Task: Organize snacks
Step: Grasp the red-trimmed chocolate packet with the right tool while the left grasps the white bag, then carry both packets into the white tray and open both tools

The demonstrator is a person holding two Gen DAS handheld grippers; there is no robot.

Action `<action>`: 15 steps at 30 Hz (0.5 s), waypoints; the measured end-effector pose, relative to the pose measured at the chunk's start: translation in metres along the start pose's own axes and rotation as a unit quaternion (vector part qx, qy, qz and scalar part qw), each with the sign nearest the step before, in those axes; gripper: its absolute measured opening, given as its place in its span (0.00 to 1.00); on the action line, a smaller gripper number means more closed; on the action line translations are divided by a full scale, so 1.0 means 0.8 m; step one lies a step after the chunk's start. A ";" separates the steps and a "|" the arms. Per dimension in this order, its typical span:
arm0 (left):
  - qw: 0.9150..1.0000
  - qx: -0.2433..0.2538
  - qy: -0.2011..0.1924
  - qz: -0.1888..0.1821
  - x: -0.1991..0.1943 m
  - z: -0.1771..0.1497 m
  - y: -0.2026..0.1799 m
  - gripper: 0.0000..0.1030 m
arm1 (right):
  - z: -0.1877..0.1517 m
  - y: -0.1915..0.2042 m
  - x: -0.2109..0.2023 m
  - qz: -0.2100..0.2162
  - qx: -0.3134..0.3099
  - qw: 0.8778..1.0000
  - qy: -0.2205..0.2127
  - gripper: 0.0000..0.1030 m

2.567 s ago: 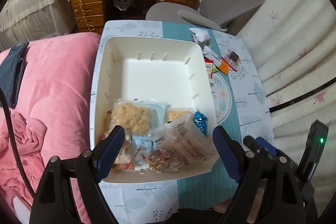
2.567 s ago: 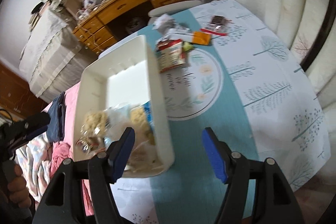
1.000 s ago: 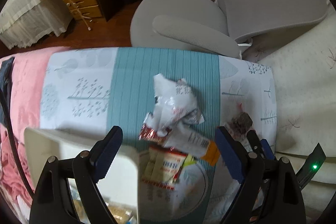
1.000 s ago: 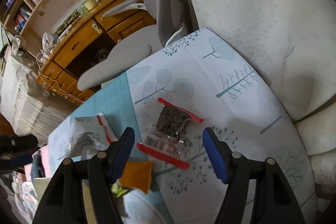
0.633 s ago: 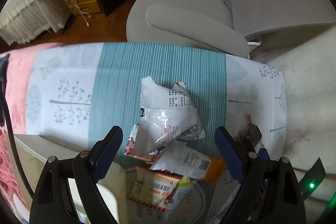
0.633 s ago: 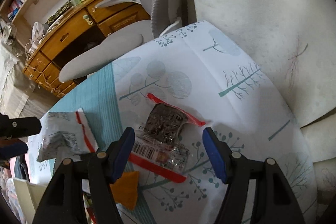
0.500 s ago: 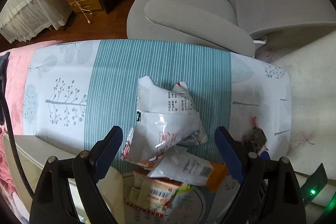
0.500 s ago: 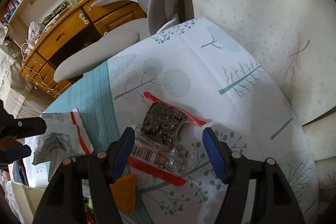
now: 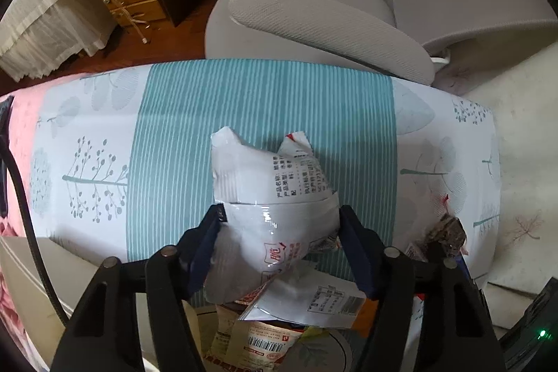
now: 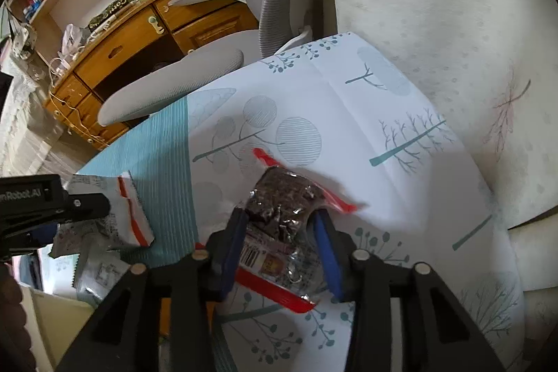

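My left gripper [image 9: 279, 225] is shut on a white crinkled snack bag [image 9: 275, 197] with red print, at the far part of the table. My right gripper [image 10: 280, 229] is shut on a clear packet of dark brown snack with red ends [image 10: 282, 201], and the packet's far end lifts off the cloth. That dark packet also shows at the right edge of the left wrist view [image 9: 446, 234]. The white bag [image 10: 111, 208] and the left gripper's black body show at the left of the right wrist view. More packets [image 9: 300, 302] lie under and behind the white bag.
A white bin's rim [image 9: 42, 271] shows at the lower left, its corner also in the right wrist view [image 10: 55, 312]. A tree-print cloth with a teal stripe [image 9: 265, 107] covers the table. A grey office chair [image 9: 314, 13] and a wooden desk [image 10: 132, 33] stand beyond the far edge.
Both grippers have moved from the bin to the far packets. Each was open half a second ago; now the left has closed on the white bag and the right on the dark packet.
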State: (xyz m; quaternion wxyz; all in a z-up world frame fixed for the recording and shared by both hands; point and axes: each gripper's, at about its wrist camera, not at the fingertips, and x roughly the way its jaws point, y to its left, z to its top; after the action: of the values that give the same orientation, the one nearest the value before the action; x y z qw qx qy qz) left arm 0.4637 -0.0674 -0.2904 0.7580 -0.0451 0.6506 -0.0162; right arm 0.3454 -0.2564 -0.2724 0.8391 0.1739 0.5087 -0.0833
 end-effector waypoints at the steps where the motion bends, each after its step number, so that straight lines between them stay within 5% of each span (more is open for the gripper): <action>1: 1.000 0.003 -0.001 0.000 0.000 -0.001 0.000 0.60 | 0.000 -0.001 0.000 0.002 0.000 1.000 0.003 0.39; 15: 0.998 -0.019 0.001 -0.060 -0.058 -0.016 0.018 0.57 | -0.026 -0.020 -0.025 0.001 0.002 0.999 0.044 0.36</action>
State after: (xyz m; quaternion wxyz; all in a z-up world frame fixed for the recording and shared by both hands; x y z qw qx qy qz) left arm 0.4434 -0.0499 -0.2475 0.7539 -0.0979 0.6477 -0.0492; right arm 0.3139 -0.2639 -0.2664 0.8156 0.1792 0.5450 -0.0756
